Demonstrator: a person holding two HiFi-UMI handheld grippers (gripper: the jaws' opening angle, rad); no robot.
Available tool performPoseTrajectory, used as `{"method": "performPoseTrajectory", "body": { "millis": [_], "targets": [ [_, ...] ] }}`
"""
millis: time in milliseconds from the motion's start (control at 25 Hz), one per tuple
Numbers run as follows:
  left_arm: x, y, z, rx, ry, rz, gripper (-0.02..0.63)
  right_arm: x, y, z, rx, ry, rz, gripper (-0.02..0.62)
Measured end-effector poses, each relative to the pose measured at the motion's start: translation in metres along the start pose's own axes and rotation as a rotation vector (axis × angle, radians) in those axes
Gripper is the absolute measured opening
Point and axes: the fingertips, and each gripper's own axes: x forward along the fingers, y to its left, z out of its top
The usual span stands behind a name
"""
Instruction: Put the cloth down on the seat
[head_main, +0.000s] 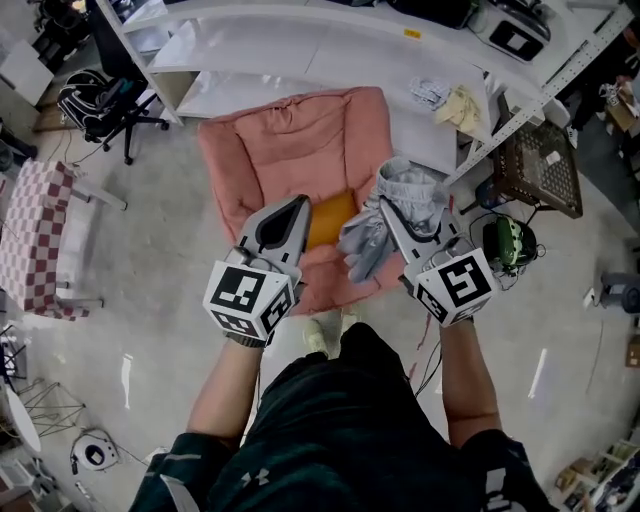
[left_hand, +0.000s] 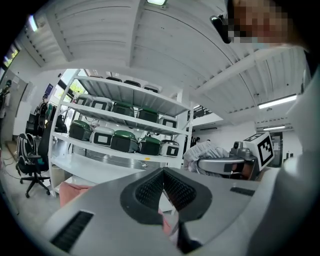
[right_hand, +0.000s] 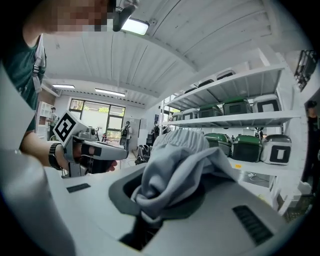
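A person standing over a pink seat (head_main: 265, 150) is holding out two hand-held grippers, with the grey cloth (head_main: 400, 190) bunched in the right gripper (head_main: 392, 215). Its jaws are pinching a fold of the fabric close to the tips, so most of the cloth is spilling over the top of the tongs. The rest is drooping on the inner side, toward the orange cushion (head_main: 330, 218) lying in the seat's hollow. The cloth is hanging in the air above the seat's right side — touching nothing but the tongs, as far as the head view shows. In the right gripper view the cloth (right_hand: 175, 170) is filling the gap between the jaws and hiding their tips.

The left gripper (head_main: 297, 210) is hovering near its partner but apart from it, jaws pressed together on nothing. Its own view is showing the ribbed pads (left_hand: 150, 189) meeting at the tip, with white shelving (left_hand: 115, 145) beyond. It appears to be on standby, perhaps for spreading the fabric. The put-down is not yet done — the right gripper would likely need lowering toward the cushion before letting go, lest the cloth slide off the edge.
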Motion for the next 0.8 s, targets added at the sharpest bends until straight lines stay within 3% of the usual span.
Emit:
{"method": "performPoseTrajectory", "body": {
  "millis": [480, 800],
  "targets": [
    [0.089, 0.086, -0.038, -0.031, 0.020, 0.124, 0.006, 0.140, -0.047, -0.081, -0.032, 0.100, 0.225, 0.031],
    [0.175, 0.130, -0.051, -0.029, 0.017, 0.185, 0.006, 0.241, -0.124, -0.138, -0.016, 0.137, 0.341, 0.031]
  ]
}}
